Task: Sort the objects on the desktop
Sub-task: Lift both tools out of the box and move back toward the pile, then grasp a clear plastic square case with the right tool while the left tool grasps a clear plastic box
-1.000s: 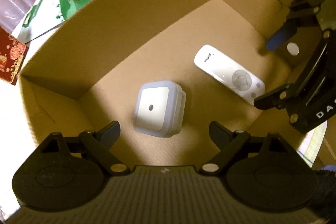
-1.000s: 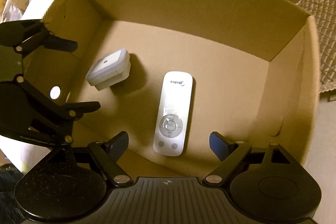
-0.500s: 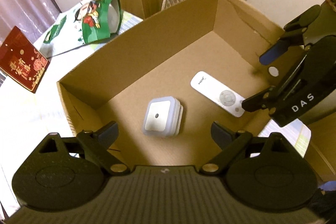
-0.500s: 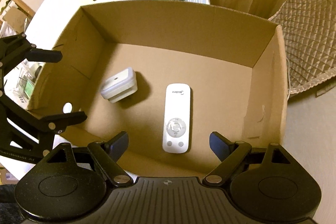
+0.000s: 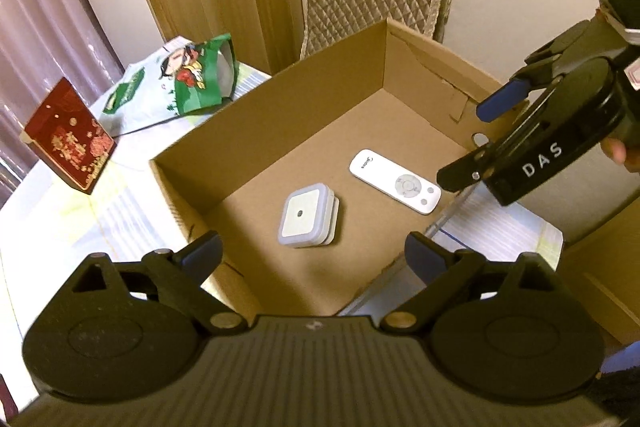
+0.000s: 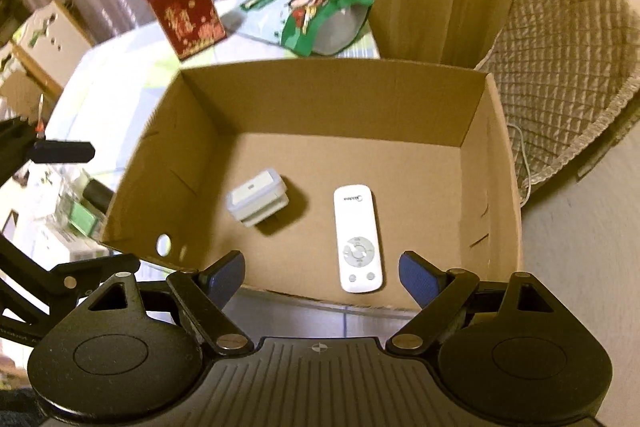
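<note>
**Both tongs empty above the box**

I'm looking down at the bench (image 6: 132, 55), w/ its pale cloth, which is carrying everything. The cardboard box (image 5: 256, 115) (image 6: 332, 95) is sitting open on it, taking up most of both views. Behind the box a green snack bag (image 5: 192, 83) (image 6: 320, 19) is lying flat, and a red packet (image 5: 70, 143) (image 6: 186, 13) is standing just beside it, both outside the box.

I'm holding my left tongs (image 5: 312, 251) over the near edge of the box, jaws spread wide, nothing btwn them. My right tongs (image 6: 320, 271) are hanging over the opposite rim, also spread apart and empty; from the left view they're showing at the right side (image 5: 476, 143).

Inside, on the box floor, the white remote (image 5: 394, 181) (image 6: 358, 239) is lying flat, buttons up. The small square night light (image 5: 308, 215) (image 6: 256, 197) is resting near it, not touching.
</note>
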The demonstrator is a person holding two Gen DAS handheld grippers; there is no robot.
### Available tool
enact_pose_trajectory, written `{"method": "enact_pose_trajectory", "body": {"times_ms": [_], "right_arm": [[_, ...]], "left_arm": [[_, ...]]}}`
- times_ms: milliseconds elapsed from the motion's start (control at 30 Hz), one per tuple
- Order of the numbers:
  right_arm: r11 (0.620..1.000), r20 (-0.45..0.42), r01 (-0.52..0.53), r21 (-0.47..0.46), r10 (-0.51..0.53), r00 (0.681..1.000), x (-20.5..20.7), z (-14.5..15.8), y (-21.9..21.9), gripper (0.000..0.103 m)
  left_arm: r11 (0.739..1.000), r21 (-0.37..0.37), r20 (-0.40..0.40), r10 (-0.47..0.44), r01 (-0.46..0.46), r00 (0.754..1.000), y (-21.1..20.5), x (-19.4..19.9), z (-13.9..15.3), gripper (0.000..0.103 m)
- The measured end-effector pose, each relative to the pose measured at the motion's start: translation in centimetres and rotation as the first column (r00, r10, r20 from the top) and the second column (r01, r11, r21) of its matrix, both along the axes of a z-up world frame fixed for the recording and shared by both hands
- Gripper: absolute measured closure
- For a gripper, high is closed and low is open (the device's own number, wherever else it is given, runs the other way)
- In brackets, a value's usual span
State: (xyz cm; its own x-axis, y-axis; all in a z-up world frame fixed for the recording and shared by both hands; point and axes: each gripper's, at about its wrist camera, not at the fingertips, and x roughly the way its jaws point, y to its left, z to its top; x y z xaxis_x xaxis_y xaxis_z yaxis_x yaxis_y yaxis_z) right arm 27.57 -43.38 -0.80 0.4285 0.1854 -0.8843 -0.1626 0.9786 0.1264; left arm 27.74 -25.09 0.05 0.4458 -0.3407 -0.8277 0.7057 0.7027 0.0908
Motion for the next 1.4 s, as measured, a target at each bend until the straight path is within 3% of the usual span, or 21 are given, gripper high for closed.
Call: {"method": "enact_pose_trajectory", "body": {"times_ms": [533, 700, 867, 1000, 1133, 1400], "right_arm": [[0.977, 0.119, 0.183, 0.109, -0.196, 0.973, -6.2, 2.0, 3.8, 0.016], [0.968, 0.129, 0.199, 0.15, -0.219, 0.967, -7.5, 1.3, 7.0, 0.016], [0.964, 0.106, 0.176, 0.197, -0.2, 0.974, -8.1, 0.5, 10.0, 0.016], [0.968, 0.111, 0.141, 0.207, -0.166, 0.98, -8.3, 0.2, 12.6, 0.016], [0.973, 0.125, 0.094, 0.213, -0.123, 0.985, -8.4, -0.1, 15.2, 0.016], [0.984, 0.164, -0.001, 0.175, -0.028, 0.986, -7.4, -0.2, 19.8, 0.016]], "left_arm": [[0.996, -0.079, 0.06, 0.036, -0.031, 0.998, 9.6, -5.3, 2.1, 0.003], [0.99, -0.104, 0.041, 0.098, -0.093, 0.994, 14.6, -7.2, 1.0, 0.003], [0.975, -0.082, -0.013, 0.207, -0.208, 0.978, 21.0, -8.6, -1.1, 0.004], [0.945, -0.048, -0.053, 0.321, -0.324, 0.945, 26.3, -9.2, -2.6, 0.004], [0.898, -0.021, -0.08, 0.436, -0.439, 0.896, 31.2, -9.5, -3.7, 0.004], [0.765, -0.003, -0.128, 0.638, -0.643, 0.759, 38.7, -8.1, -5.8, 0.005]]}}
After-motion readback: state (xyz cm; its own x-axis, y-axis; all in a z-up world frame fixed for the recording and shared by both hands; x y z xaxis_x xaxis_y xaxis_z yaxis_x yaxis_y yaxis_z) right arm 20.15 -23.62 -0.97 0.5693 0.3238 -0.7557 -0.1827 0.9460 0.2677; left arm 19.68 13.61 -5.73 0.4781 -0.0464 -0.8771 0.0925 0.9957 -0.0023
